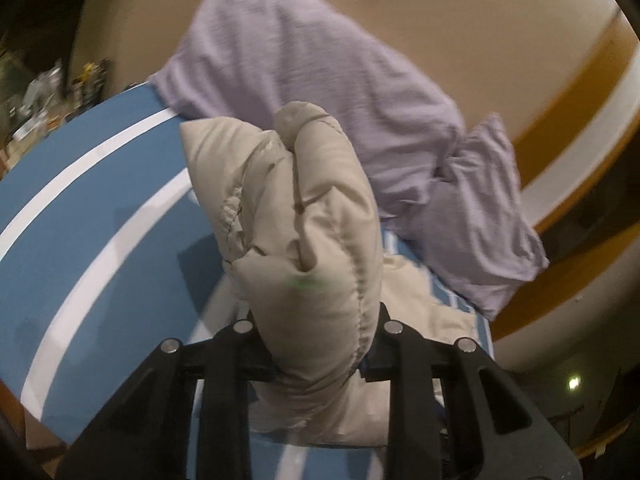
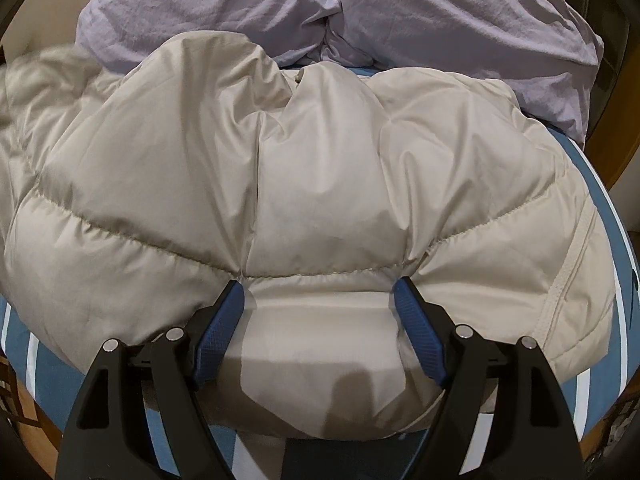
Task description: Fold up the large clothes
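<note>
The left gripper (image 1: 320, 364) was clamped on a bunched fold of the beige jacket (image 1: 304, 216), which rose out of its jaws above the blue sheet (image 1: 100, 208). A lilac pillow (image 1: 304, 68) lay beyond it, with a second pillow (image 1: 484, 208) to the right.

The right gripper (image 2: 318, 308) stood wide, its blue pads (image 2: 218, 344) pressed against either side of a puffed panel of the jacket (image 2: 312, 152). The jacket lay spread on the sheet (image 2: 600, 392), with the pillows (image 2: 248, 4) behind it.
</note>
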`<action>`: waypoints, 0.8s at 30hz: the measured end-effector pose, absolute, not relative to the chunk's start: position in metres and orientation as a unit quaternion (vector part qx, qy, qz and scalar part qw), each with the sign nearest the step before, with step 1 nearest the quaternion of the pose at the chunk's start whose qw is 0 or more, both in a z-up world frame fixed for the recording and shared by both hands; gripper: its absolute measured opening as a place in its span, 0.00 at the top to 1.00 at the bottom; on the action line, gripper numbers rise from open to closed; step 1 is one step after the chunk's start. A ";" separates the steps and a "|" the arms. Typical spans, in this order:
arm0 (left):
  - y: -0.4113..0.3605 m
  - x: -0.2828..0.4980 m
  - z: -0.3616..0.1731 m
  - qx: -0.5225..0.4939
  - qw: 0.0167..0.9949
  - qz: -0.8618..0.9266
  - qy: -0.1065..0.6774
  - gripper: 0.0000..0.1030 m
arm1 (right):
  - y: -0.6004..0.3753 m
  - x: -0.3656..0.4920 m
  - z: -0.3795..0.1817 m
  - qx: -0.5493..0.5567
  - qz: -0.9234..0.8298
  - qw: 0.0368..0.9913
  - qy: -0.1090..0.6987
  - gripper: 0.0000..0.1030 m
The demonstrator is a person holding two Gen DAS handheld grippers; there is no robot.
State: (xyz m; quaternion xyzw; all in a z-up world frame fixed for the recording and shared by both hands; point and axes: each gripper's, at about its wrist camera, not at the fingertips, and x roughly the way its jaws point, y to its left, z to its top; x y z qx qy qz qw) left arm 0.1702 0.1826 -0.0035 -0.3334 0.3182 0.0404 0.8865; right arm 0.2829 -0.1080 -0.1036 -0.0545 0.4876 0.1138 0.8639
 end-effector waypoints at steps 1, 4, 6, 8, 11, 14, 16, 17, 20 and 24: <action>0.173 0.172 0.004 -0.327 0.891 0.027 0.314 0.74 | -0.108 0.283 -0.104 -0.055 0.114 0.864 0.487 0.23; 0.149 0.178 0.020 -0.306 0.901 -0.006 0.306 0.74 | -0.110 0.282 -0.103 -0.055 0.115 0.864 0.487 0.23; 0.133 0.182 0.029 -0.293 0.906 -0.027 0.303 0.74 | -0.111 0.281 -0.102 -0.055 0.116 0.864 0.487 0.23; 0.115 0.187 0.037 -0.276 0.911 -0.050 0.302 0.74 | -0.113 0.281 -0.100 -0.054 0.118 0.864 0.486 0.23; 0.089 0.196 0.044 -0.256 0.914 -0.080 0.305 0.74 | -0.116 0.278 -0.098 -0.053 0.122 0.865 0.484 0.23; 0.067 0.205 0.047 -0.242 0.914 -0.104 0.310 0.74 | -0.121 0.274 -0.095 -0.050 0.126 0.867 0.480 0.24; 0.052 0.211 0.048 -0.231 0.913 -0.121 0.315 0.74 | -0.127 0.273 -0.092 -0.045 0.126 0.869 0.477 0.24; 0.044 0.215 0.048 -0.226 0.912 -0.129 0.317 0.74 | -0.129 0.271 -0.091 -0.043 0.125 0.870 0.475 0.24; 0.023 0.223 0.047 -0.211 0.909 -0.151 0.326 0.74 | -0.141 0.267 -0.085 -0.035 0.115 0.877 0.465 0.24; -0.003 0.237 0.042 -0.195 0.904 -0.174 0.340 0.74 | -0.162 0.262 -0.080 -0.029 0.086 0.884 0.458 0.24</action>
